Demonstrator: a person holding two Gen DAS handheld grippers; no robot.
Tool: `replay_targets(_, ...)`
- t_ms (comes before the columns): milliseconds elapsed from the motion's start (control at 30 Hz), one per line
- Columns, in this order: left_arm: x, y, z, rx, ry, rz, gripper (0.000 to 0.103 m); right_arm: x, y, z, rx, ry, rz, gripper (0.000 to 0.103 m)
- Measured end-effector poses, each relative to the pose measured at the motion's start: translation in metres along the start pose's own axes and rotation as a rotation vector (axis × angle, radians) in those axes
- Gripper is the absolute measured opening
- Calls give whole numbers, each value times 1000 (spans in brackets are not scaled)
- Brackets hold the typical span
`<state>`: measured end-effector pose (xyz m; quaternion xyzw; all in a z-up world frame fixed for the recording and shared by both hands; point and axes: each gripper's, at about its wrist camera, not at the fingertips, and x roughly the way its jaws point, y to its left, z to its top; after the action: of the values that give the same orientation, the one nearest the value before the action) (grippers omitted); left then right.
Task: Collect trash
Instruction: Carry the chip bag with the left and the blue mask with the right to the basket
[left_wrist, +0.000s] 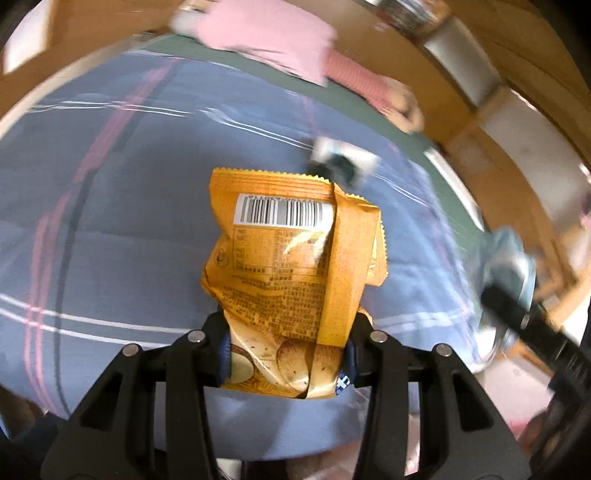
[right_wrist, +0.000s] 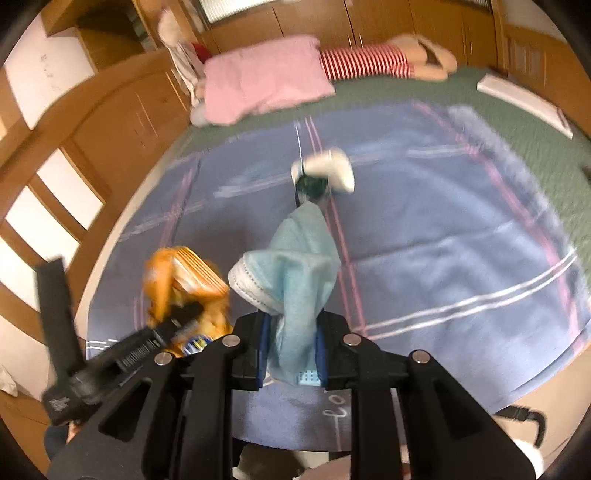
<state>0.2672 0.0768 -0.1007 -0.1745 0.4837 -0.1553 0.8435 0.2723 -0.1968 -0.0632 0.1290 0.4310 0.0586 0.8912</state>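
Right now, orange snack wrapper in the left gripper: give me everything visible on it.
The orange snack wrapper is a crinkled, glossy foil-like packet with a serrated top edge, a white barcode label, dense printed text and nut pictures near its bottom. It looks flattened and folded along its right side. It stands upright, lifted clear of the blue plaid blanket, its lower end clamped in the left gripper.

Blue plaid blanket (right_wrist: 443, 229) is lying mostly bare from 1 to 4 o'clock of the right gripper (right_wrist: 291, 347), giving open passage there. A white and dark wrapper (right_wrist: 325, 171) is sitting at 12 o'clock ahead, and the left gripper (right_wrist: 184, 325) with its orange snack bag (right_wrist: 192, 273) is crowding 9 o'clock. Pink pillow (right_wrist: 262, 81) is blocking the far edge at 11 to 12.
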Motion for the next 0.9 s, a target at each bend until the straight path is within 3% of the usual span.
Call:
replay_targets(133,-15,-18,-6,54,34,-150,45,-42,-1,-6,-18,-23,32,21)
replay_targets(300,-39,-38,-12,113,37,-266,45,-85,-9,-25,-26,-17,51,21)
replay_targets(400,-49,-51,-22,155,51,-297,45,-99,-19,-48,-44,60,43,21)
replay_targets(467,-52,-61,-31,196,63,-305,45,-99,-27,-71,-71,183,49,24)
replay_targets(500,-52,-66,-34,210,71,-310,45,-97,-28,-80,-88,241,54,29)
replay_targets(533,-52,-72,-40,229,84,-317,45,-91,-30,-96,-125,339,48,49)
replay_targets(567,-50,-75,-42,241,91,-316,45,-89,-32,-106,-160,381,5,67)
replay_targets(600,-49,-80,-47,257,98,-312,45,-93,-37,-108,-169,378,-43,73)
replay_targets(667,-46,-84,-56,278,115,-305,45,-104,-47,-101,-120,329,-55,75)
replay_targets(800,-37,-95,-73,320,170,-338,45,-150,-80,-68,102,81,-64,80)
replay_targets(900,-37,-121,-97,432,225,-416,45,-182,-97,-56,225,-102,-101,83)
